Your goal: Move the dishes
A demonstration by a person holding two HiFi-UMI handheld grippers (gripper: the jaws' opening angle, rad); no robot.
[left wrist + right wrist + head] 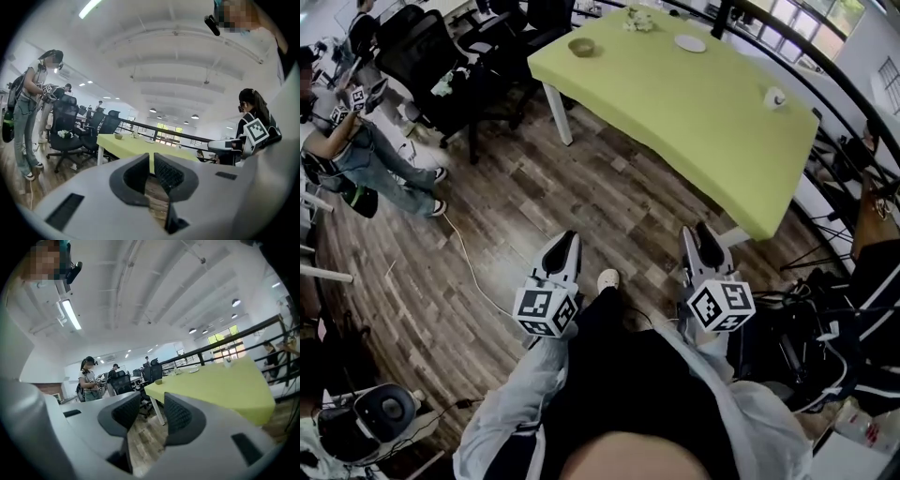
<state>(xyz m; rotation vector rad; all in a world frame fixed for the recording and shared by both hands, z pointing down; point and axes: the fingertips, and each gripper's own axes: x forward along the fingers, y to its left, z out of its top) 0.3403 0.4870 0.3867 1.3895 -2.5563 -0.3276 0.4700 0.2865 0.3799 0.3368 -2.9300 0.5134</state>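
approach step, nothing picked up yet. the left hand-held gripper (569, 240) shows only a narrow slit between its jaws, the right hand-held gripper (698, 232) stands wider apart, and neither holds or touches anything. the dishes, a bowl (580, 46), a plate (690, 43) and a cup (775, 97), sit on the green desk (675, 112), well ahead of both. next call, i'd say: step in and reach, the cup lying closest to the right one.

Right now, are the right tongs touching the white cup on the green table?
Apart. The head view shows the right tongs held over the floor, while the cup sits far off on the table.
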